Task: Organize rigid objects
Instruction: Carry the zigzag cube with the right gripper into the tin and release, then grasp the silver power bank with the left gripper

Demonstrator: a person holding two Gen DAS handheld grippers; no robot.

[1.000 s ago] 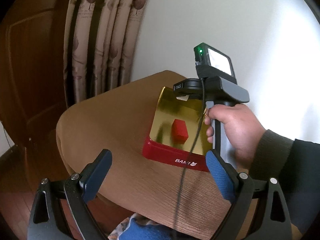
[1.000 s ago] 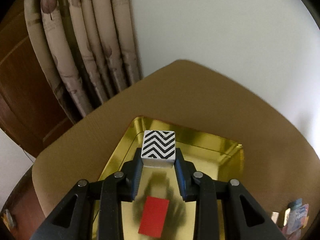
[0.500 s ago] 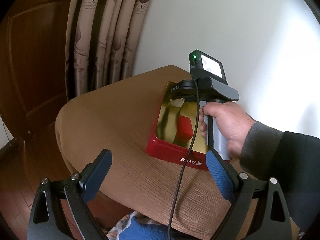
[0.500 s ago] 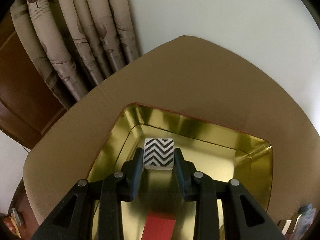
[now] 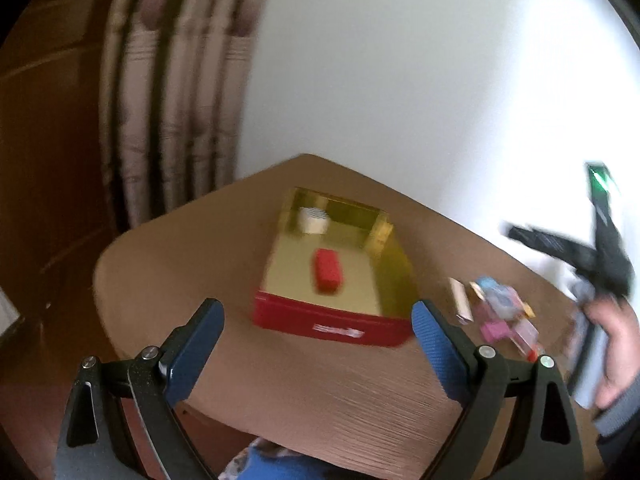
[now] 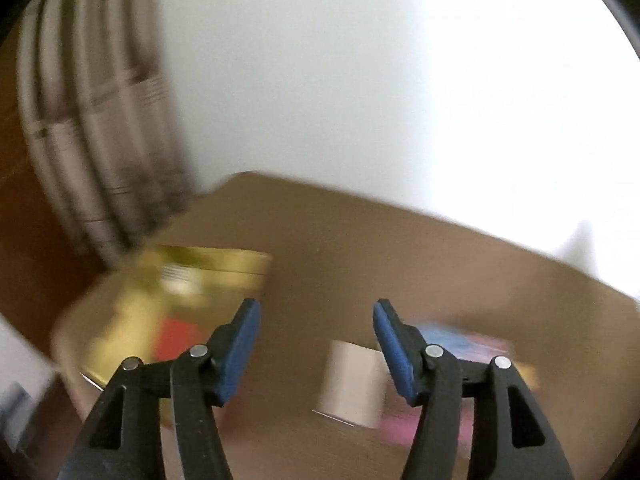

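While its jaws have just been opening with nothing between them, the right gripper (image 6: 316, 320) hangs released over the table (image 5: 320, 384); the left gripper (image 5: 316, 320) gapes wide, empty. In the tin (image 5: 332, 326), a red block (image 5: 328, 276) lies centre, a zigzag block (image 5: 314, 220) at eleven o'clock. Loose blocks (image 5: 500, 312) lie at the tin's three o'clock. Curtain (image 5: 176, 112) behind.

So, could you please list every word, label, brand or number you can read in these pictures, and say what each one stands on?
None can be read as the pictures stand.
White lettering on the near wall of the red tin: too blurred to read.
Printed pile of small colourful pieces beside the tin: any print is smeared.
Pale block in the right wrist view: no lettering shows.
Patterned block inside the tin: stripes only, no text.
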